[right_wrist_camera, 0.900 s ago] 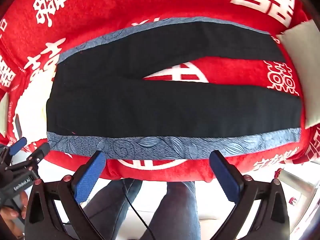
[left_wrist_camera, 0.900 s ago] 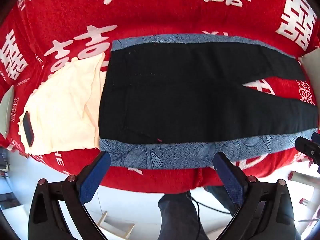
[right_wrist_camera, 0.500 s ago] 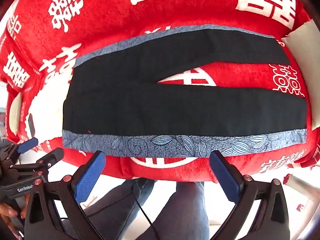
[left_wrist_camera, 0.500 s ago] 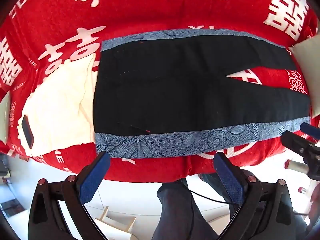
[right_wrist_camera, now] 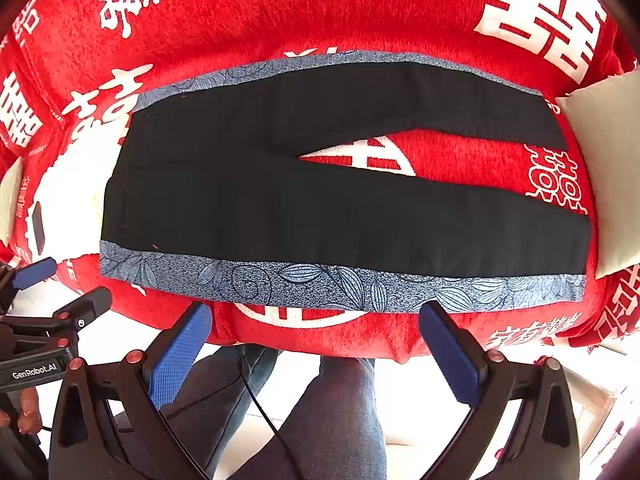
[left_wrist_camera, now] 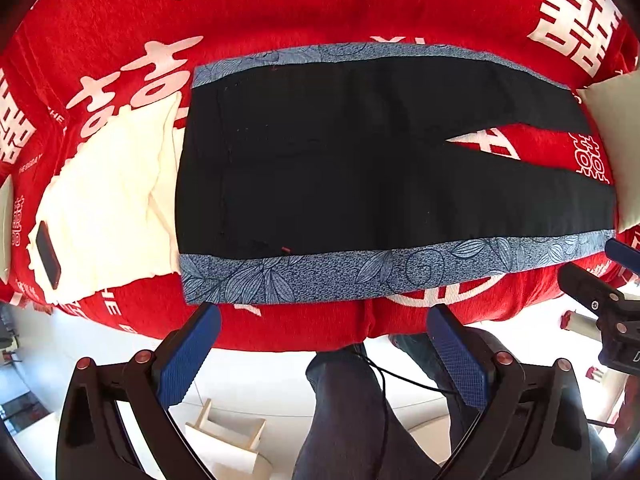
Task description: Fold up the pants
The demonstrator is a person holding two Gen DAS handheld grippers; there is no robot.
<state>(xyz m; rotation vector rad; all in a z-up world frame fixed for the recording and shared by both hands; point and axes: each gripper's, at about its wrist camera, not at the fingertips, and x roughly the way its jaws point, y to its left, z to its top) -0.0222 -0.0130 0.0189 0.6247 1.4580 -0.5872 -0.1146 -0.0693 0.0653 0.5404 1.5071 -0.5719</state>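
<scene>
Pants [left_wrist_camera: 360, 168] lie flat on the red blanket [left_wrist_camera: 280, 12] at 12 o'clock, both our left tongs [left_wrist_camera: 324, 344] and right tongs [right_wrist_camera: 314, 338] wide open and empty, so we'd pinch the near blue-trimmed edge [right_wrist_camera: 320, 280] evenly.

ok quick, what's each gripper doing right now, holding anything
left gripper: open, holding nothing, just short of the pants.
right gripper: open, holding nothing, near the pants' blue patterned side stripe.
</scene>
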